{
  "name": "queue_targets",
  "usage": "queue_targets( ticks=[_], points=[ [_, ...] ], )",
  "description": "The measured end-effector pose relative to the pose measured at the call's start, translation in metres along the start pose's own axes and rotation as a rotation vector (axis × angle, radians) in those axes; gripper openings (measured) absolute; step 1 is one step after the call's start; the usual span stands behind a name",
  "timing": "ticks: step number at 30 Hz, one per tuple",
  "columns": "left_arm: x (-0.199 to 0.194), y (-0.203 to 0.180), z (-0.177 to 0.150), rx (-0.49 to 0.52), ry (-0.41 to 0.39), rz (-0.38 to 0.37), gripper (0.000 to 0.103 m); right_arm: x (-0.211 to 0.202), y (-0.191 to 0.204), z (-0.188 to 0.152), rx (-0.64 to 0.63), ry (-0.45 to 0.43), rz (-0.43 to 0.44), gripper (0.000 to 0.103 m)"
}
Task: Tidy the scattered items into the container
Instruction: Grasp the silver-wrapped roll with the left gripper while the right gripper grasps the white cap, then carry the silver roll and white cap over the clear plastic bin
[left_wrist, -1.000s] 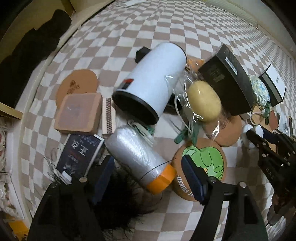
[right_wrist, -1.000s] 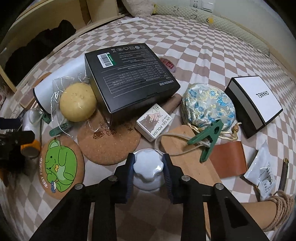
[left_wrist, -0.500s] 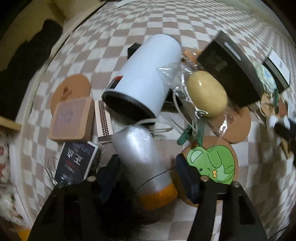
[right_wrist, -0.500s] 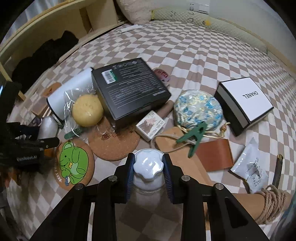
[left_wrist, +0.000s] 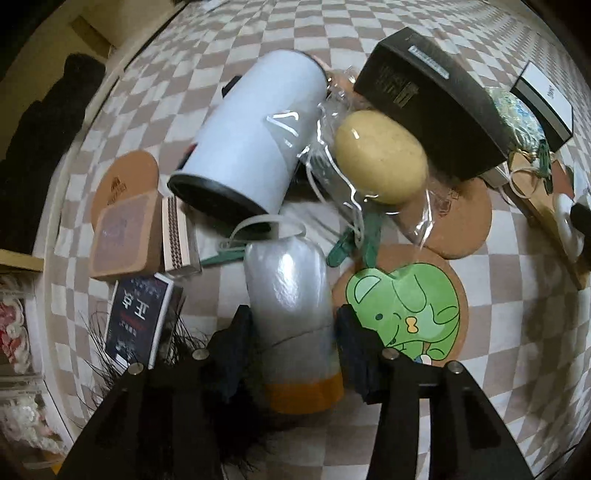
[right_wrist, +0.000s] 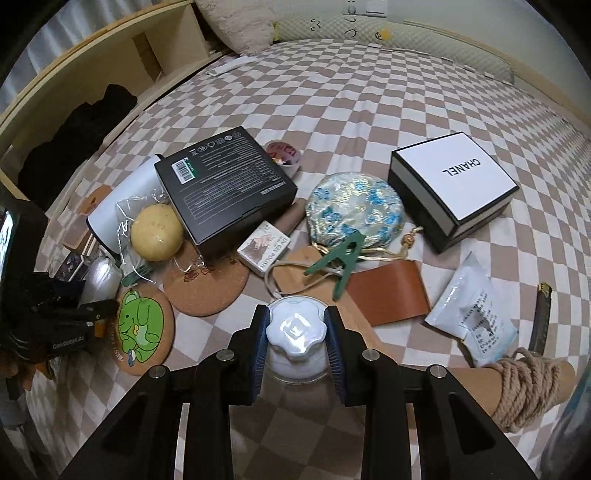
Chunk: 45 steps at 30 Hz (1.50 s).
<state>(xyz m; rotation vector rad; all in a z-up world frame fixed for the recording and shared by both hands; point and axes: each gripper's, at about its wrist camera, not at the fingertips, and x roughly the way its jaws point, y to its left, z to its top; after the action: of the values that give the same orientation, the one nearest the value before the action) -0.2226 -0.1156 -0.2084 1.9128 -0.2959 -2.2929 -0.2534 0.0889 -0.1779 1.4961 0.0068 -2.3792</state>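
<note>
Your left jaws stand open astride the silver spool (left_wrist: 291, 314), one pad on each flank just above its orange base, with a sliver of gap on both sides; your right jaws are closed on the scalloped white lid of a small jar (right_wrist: 296, 341), which looks lifted off the checked bedspread (right_wrist: 369, 103). No container shows in either view, so I cannot tell where these go.

To grip well with the left gripper (left_wrist: 291, 343), close squarely across the spool's round body, low and centred, since the glossy wrap looks slippery and it may roll. Mind the loose white cord (left_wrist: 258, 225) and green peg (left_wrist: 354, 240) at its far end, and the black feathery tuft (left_wrist: 177, 347) by your left pad.

A second ago the spool lay slanted ahead of wider-set jaws; now it runs straight between them. The right gripper (right_wrist: 296, 343) has kept its hold while rising, and the clutter sits smaller beneath it.
</note>
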Motion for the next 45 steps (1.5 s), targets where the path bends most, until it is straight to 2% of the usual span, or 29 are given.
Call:
queue_targets(
  ticks=[11, 17, 24, 33, 45],
  points=[
    [-0.034, 0.02, -0.015, -0.066, -0.094, -0.036, 0.042, -0.019, -0.003, -0.005, 0.005, -0.015, 0.004, 0.03],
    [-0.059, 0.026, -0.023, -0.085, -0.162, -0.072, 0.042, -0.045, -0.005, -0.013, -0.001, -0.047, 0.003, 0.03],
    [-0.104, 0.028, -0.027, -0.102, -0.3, -0.117, 0.042, -0.092, -0.004, -0.019, -0.027, -0.125, -0.012, 0.03],
    [-0.174, 0.009, -0.036, -0.128, -0.461, -0.189, 0.042, -0.153, 0.001, -0.032, -0.095, -0.206, -0.049, 0.03],
    [-0.221, -0.036, -0.044, -0.055, -0.554, -0.206, 0.042, -0.213, -0.034, -0.042, -0.062, -0.3, -0.128, 0.03]
  ],
)
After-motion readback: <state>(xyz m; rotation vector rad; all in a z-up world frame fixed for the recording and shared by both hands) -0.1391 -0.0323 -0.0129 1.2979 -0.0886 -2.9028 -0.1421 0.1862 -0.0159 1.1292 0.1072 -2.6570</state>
